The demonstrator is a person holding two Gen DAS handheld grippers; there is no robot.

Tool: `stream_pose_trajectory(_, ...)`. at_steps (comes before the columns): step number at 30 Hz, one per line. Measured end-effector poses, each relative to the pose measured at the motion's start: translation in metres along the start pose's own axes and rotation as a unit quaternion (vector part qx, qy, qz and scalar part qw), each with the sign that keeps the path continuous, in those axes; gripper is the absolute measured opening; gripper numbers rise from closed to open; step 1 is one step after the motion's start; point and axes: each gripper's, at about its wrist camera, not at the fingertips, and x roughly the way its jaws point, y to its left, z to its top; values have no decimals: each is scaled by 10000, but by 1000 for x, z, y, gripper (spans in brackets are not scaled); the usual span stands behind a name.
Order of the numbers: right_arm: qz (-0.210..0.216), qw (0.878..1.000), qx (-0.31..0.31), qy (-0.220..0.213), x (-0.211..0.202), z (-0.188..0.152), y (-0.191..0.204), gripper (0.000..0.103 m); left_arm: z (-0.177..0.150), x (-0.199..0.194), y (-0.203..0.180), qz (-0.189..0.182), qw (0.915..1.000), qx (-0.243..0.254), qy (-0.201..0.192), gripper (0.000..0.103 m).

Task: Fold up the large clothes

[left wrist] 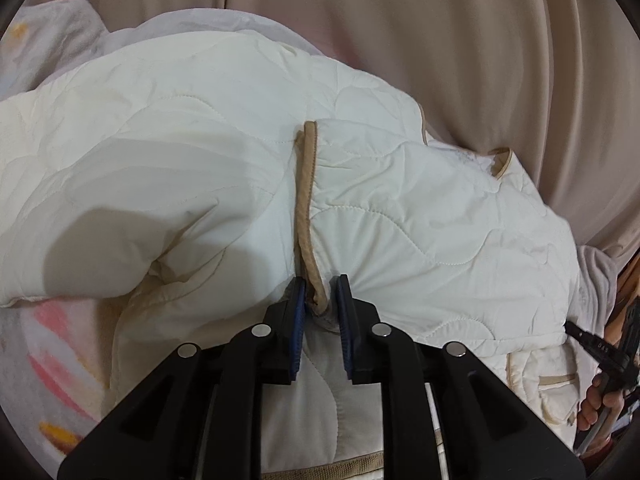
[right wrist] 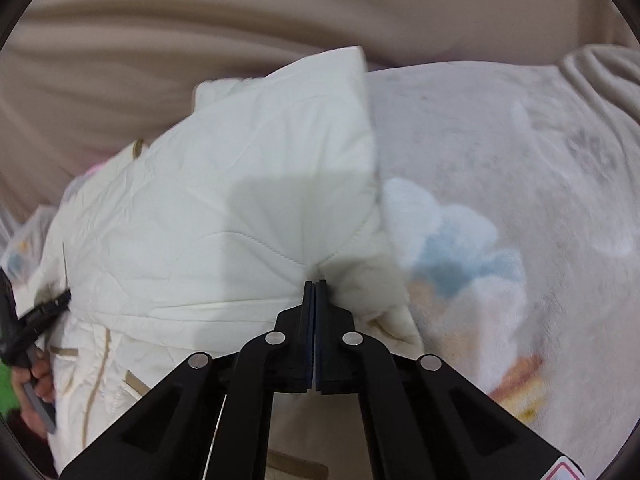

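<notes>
A cream quilted jacket [left wrist: 208, 160] with tan trim [left wrist: 306, 200] lies bunched on a fleece blanket. My left gripper [left wrist: 320, 300] is shut on the jacket's tan-trimmed edge, and the cloth puckers between its blue pads. In the right wrist view the same jacket [right wrist: 240, 208] rises in a folded flap. My right gripper [right wrist: 315, 286] is shut on a pinch of its cream fabric, with the jaws pressed together. The other gripper shows at the right edge of the left wrist view [left wrist: 600, 346] and at the left edge of the right wrist view [right wrist: 36, 316].
A pale fleece blanket with pink and orange prints [left wrist: 48, 344] and blue prints [right wrist: 460, 248] covers the surface under the jacket. Beige curtain folds [left wrist: 480, 60] hang behind. A hand [right wrist: 38, 376] holds the other gripper's handle.
</notes>
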Motion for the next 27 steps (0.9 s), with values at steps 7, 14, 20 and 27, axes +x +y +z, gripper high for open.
stream_pose_trajectory(7,-10,9973,-721,-164,-42,-48,51,12,-8,-66,54,229,9920,-1126,-526,36)
stream_pose_trajectory(14,75,9939,-1102,-7,-35,-83,65,15,-4,-145,155,1542,9633,-1919,-1073,50)
stream_pose_trajectory(20,293,9955,-892,83,-30,-82,55,16,-7,-186,249,2193,9208,-2942,-1324,50)
stream_pose_trajectory(27,246,9952,-942,49,-30,-84,57,17,11,-157,267,1942,9282,-2995,-1051,16)
